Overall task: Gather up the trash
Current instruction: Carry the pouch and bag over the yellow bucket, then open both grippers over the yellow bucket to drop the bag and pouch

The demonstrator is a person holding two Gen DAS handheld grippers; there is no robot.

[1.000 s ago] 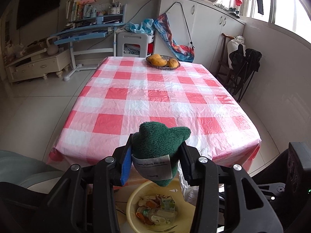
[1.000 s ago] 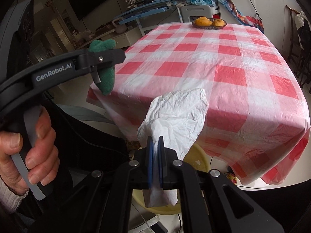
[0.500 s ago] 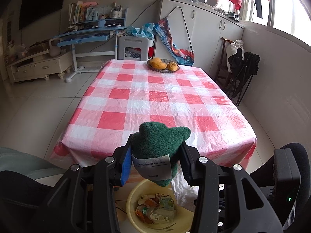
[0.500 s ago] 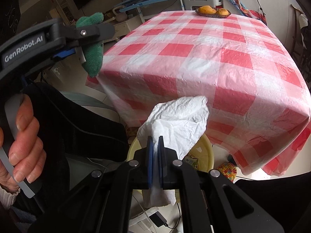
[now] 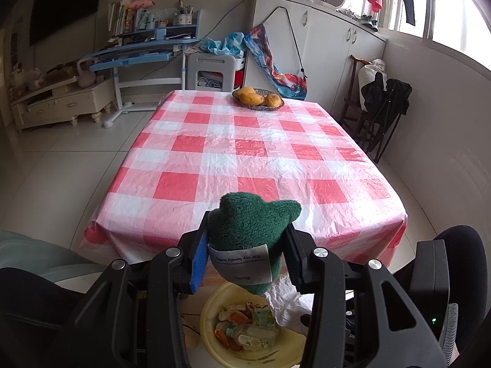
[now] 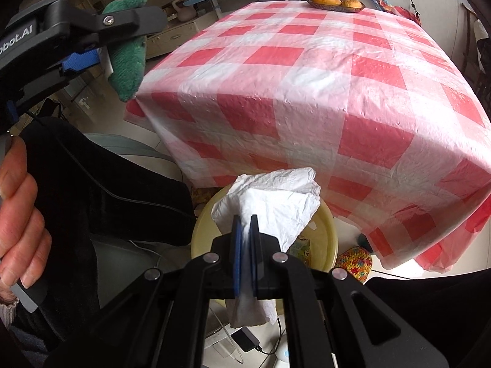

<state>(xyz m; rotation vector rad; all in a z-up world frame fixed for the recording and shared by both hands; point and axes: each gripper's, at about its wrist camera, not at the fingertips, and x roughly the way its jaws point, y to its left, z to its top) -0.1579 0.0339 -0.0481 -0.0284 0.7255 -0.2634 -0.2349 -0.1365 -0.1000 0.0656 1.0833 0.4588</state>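
The right hand-held gripper (image 6: 244,230) pinches a crumpled white tissue (image 6: 270,196) over the yellow basin (image 6: 325,233) of trash, on the floor below the counter's (image 6: 307,70) near edge. At ten o'clock, the left hand-held gripper (image 5: 244,256) clamps a green plush cloth (image 5: 251,224). The checkered top lies open.

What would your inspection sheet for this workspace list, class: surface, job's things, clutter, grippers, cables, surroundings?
Surface: checked tablecloth, bare except a fruit basket at the far end.
Job's things: tissue above the yellow basin; wrappers inside.
Clutter: crochet ball on the floor.
Grippers: left gripper shut on green cloth; right gripper shut on tissue.
Cables: one on the floor.
Surroundings: desk, cabinets.
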